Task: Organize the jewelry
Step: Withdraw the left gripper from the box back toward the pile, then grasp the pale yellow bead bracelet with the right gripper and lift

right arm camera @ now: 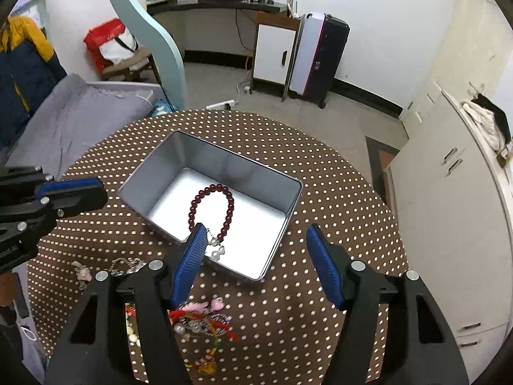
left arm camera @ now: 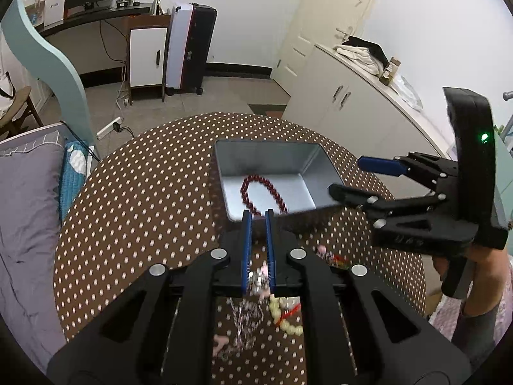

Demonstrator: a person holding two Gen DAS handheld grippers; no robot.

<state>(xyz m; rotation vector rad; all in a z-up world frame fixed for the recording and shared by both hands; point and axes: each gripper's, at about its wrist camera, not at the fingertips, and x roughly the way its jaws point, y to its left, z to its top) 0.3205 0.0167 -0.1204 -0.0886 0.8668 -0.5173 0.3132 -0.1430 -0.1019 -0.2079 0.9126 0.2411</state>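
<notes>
Dotted table (right arm camera: 320,192), bracelet (right arm camera: 211,211) boxed beyond open right tool (right arm camera: 256,240)

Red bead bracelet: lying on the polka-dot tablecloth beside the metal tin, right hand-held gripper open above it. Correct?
Not quite. The red bead bracelet lies inside the metal tin, on its floor, not on the polka-dot tablecloth beside it. The right wrist view shows this plainly. The rest holds: the right hand-held gripper is open above it, nothing between its pads.
</notes>
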